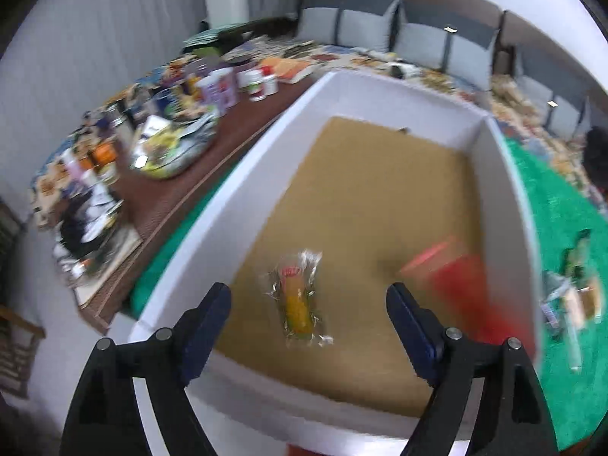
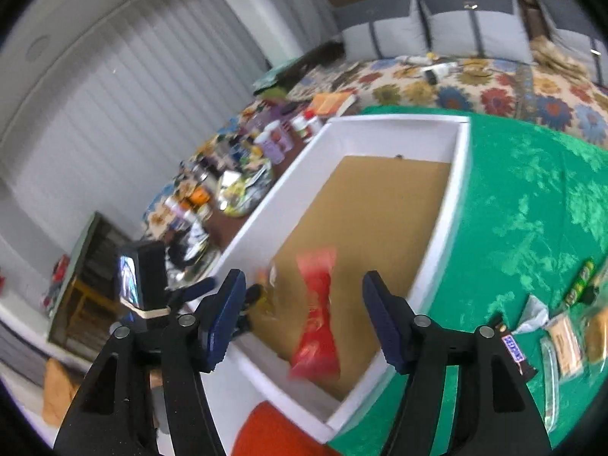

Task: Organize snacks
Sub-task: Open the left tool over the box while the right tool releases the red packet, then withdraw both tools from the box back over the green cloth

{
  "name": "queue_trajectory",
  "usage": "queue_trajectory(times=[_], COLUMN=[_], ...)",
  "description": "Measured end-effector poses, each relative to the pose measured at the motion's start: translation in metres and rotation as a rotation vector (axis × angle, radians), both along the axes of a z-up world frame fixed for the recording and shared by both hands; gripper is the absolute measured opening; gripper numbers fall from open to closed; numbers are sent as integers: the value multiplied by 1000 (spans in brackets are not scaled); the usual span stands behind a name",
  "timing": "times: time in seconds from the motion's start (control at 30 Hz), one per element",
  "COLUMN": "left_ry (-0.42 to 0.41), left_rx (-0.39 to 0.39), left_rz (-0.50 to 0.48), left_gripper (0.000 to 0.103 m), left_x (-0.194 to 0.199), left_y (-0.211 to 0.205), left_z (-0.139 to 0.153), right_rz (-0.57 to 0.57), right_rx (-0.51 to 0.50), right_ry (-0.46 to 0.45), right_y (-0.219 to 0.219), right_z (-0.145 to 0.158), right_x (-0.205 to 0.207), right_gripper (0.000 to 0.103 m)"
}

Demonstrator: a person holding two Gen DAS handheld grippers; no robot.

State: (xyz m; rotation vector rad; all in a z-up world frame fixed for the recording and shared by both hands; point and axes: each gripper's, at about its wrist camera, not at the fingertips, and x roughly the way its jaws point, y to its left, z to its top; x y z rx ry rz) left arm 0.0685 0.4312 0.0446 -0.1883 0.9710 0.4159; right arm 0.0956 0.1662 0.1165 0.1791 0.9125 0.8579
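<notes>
Snack packet (image 1: pixel 298 298) lying in white tray (image 1: pixel 380 93) ahead of spread, empty left hand-held gripper (image 1: pixel 307 317), red packet (image 2: pixel 317 315) blurred between right hand-held gripper (image 2: pixel 302 317) open fingers.

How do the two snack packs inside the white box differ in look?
The clear-wrapped yellow snack is small, sharp in the picture and lies flat mid-floor. The red packet is larger, opaque, motion-blurred and sits nearer the box's side wall. Both are inside the white box, free of any tongs.
</notes>
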Motion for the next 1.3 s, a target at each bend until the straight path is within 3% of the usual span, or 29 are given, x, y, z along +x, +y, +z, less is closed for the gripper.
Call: queue_trajectory(times=[0.1, 0.27, 0.33, 0.43, 0.63, 0.8, 0.93, 1.07, 1.17, 1.3], left_ry=[2, -62, -77, -101, -202, -232, -201, -99, -25, 41], left_rx=[14, 11, 29, 11, 0, 10, 121, 224, 304, 357], left_rz=[34, 16, -11, -61, -144, -210, -261, -305, -355, -425], left_gripper=[84, 84, 84, 84, 84, 84, 87, 88, 88, 88], left_x=[-12, -9, -3, 8, 21, 34, 43, 56, 60, 52], left_y=[-2, -32, -51, -73, -126, -161, -178, -189, -201, -212], left_z=[-13, -4, 1, 8, 19, 23, 20, 4, -7, -17], right_rz=[-76, -289, -382, -528, -735, -834, -863, -853, -852, -853], right_rx=[-81, -339, -431, -518, -551, -509, -465, -501, -510, -510], right_ry=[-89, -285, -280, -203, -96, -12, 49, 28, 4, 10], right_y=[-41, -147, -200, -286, -396, -439, -451, -453, -453, -454], right_z=[-22, -83, -112, -151, -178, -188, -197, -207, -211, -212], right_x=[4, -12, -20, -29, -38, -27, -15, -5, -4, -3], right_gripper=[67, 67, 67, 67, 67, 67, 67, 70, 77, 81])
